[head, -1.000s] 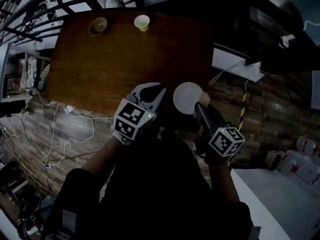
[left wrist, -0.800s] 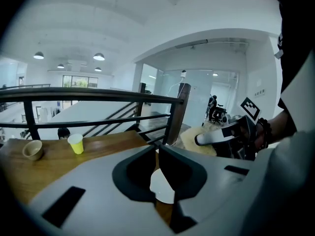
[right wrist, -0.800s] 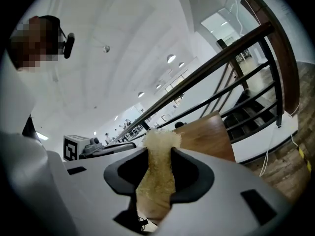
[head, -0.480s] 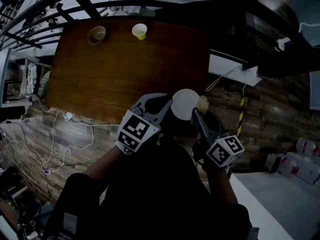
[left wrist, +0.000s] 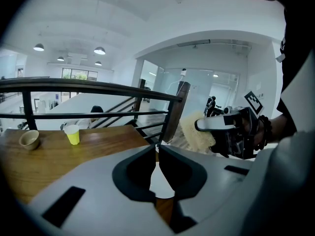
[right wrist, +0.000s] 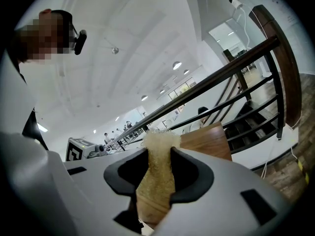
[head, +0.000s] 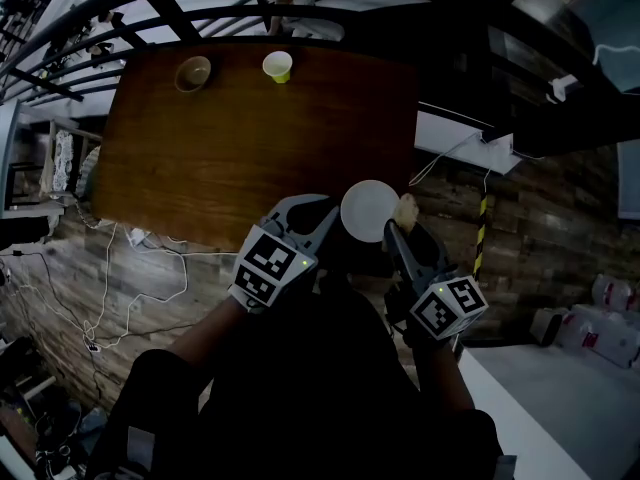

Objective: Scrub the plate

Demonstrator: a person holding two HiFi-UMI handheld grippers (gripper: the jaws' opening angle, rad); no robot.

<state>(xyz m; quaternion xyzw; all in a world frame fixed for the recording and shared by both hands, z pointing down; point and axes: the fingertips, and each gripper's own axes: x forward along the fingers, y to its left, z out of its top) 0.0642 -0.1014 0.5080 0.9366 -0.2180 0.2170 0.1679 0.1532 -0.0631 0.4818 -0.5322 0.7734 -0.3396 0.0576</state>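
My left gripper (head: 330,213) is shut on the rim of a small white plate (head: 369,210), held in the air just off the table's near edge. In the left gripper view the plate (left wrist: 159,181) shows edge-on, pinched between the dark jaws of the left gripper (left wrist: 157,150). My right gripper (head: 398,228) is shut on a yellowish scrub sponge (head: 405,208), which sits at the plate's right edge. The sponge (right wrist: 157,168) fills the gap of the right gripper (right wrist: 158,151) in its own view. From the left gripper view the sponge (left wrist: 197,133) lies just right of the plate.
A brown wooden table (head: 250,138) lies ahead, with a brown bowl (head: 193,72) and a yellow cup (head: 277,65) at its far edge. Dark railing bars cross above the table. Loose cables (head: 110,268) trail over the brick-patterned floor at left.
Both grippers have drifted slightly down and left with the plate and sponge. The sponge now sits closer against the plate's right edge.
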